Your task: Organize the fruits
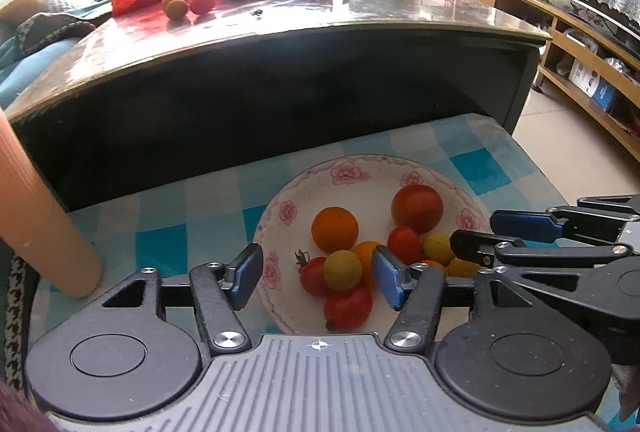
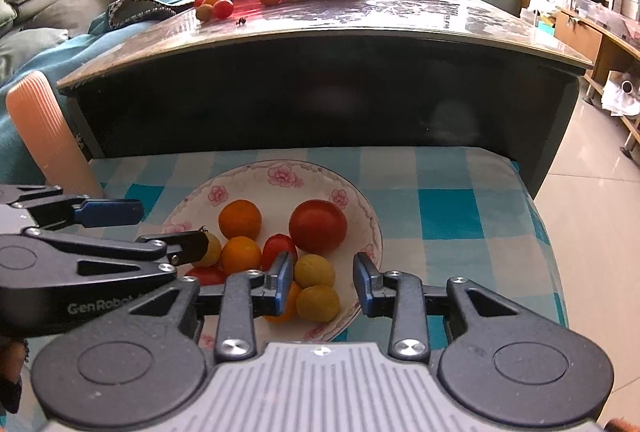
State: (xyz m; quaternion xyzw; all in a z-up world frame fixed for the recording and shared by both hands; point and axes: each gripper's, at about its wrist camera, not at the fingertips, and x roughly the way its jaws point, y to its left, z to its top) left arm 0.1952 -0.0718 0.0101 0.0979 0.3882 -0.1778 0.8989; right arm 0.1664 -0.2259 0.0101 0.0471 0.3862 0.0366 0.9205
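Both grippers' fingers [image 1: 248,276] gape empty over the plate [image 2: 280,172], fruits [image 1: 335,234] lying between them

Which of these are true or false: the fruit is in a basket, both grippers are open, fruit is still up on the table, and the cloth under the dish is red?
1. The fruit sits in a wicker basket. False: it lies in a white floral-rimmed plate.
2. Left gripper and right gripper are open, holding nothing. True.
3. Small fruits lie on the glossy dark table. True.
4. The cloth is red. False: it is a blue-and-white checked cloth.
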